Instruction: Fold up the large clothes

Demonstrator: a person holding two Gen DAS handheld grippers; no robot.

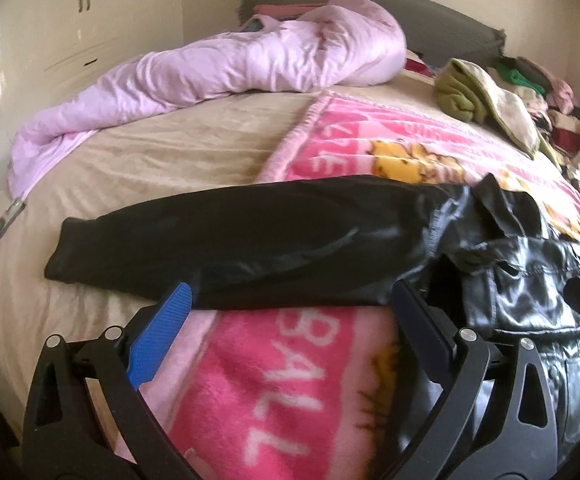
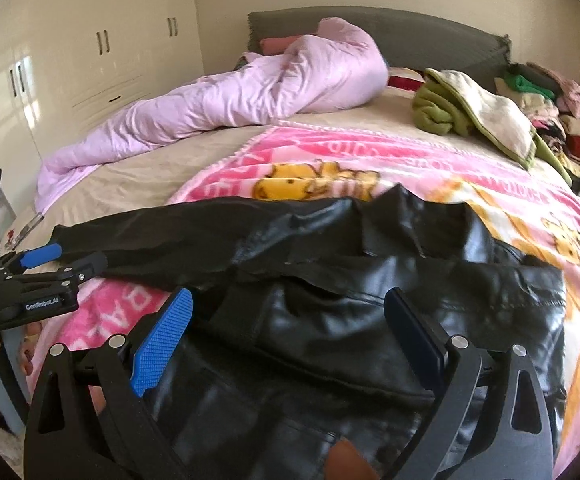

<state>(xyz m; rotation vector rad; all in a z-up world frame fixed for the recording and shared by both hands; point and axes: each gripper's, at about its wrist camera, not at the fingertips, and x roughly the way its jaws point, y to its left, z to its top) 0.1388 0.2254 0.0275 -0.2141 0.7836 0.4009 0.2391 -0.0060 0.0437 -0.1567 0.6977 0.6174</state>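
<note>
You saw a glossy, leather-like black jacket (image 2: 370, 320) with a matt cloth sleeve (image 1: 210, 248), lying on a fuzzy fleece blanket (image 1: 258, 380). The pink quilt (image 2: 230, 108) looked satiny; the wardrobe (image 2: 70, 60) shone glossy.

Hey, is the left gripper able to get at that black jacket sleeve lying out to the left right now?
Probably yes. The left gripper is open with the sleeve lying flat across the pink blanket right at its fingertips, and nothing covers it.
</note>
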